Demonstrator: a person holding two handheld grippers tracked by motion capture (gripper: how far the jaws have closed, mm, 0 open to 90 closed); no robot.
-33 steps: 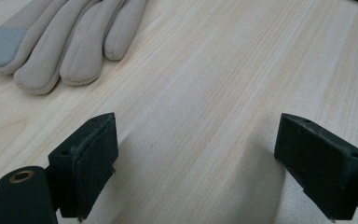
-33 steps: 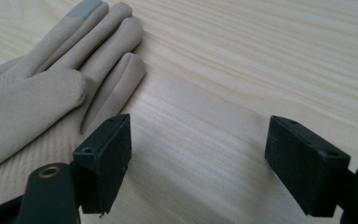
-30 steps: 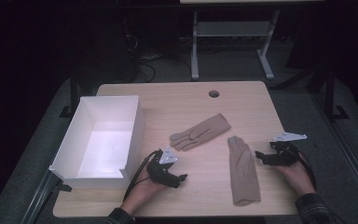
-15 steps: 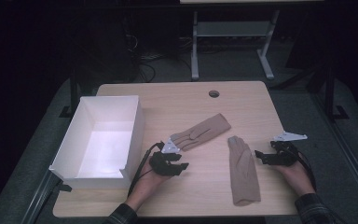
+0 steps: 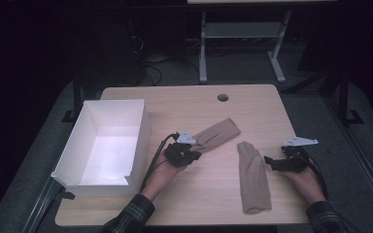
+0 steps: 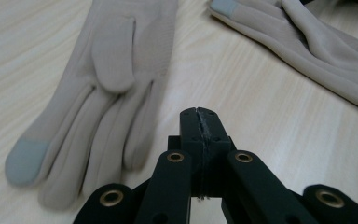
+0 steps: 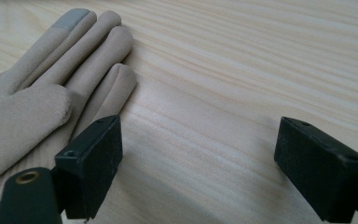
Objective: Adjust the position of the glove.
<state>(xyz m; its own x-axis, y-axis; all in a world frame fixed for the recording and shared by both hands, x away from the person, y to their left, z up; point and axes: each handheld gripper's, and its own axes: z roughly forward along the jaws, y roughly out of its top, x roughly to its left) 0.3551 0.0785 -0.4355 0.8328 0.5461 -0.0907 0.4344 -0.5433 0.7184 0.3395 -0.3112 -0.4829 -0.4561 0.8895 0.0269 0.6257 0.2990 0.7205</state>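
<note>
two gloves on the counter, one hand-held gripper closed, one spread

your left hand-held gripper [image 5: 190,154] sits at the fingertip end of the left glove [image 5: 216,134], which lies slanted across the middle of the counter [image 5: 194,99]. in the left gripper view its jaws meet with nothing between them, having just closed, and they stand just beside that glove's fingers [image 6: 98,126] without gripping them. your right hand-held gripper [image 5: 273,162] rests near the right edge of the counter, just beside the right glove [image 5: 253,177], which lies lengthwise with its grey fingertip [image 5: 243,145] away from you. in the right gripper view its jaws stand wide apart over bare wood, the nearer jaw at the edge of the glove's fingers [image 7: 98,51]. a white box [image 5: 85,182] stands open at the left of the counter, well apart from both gloves.
</note>
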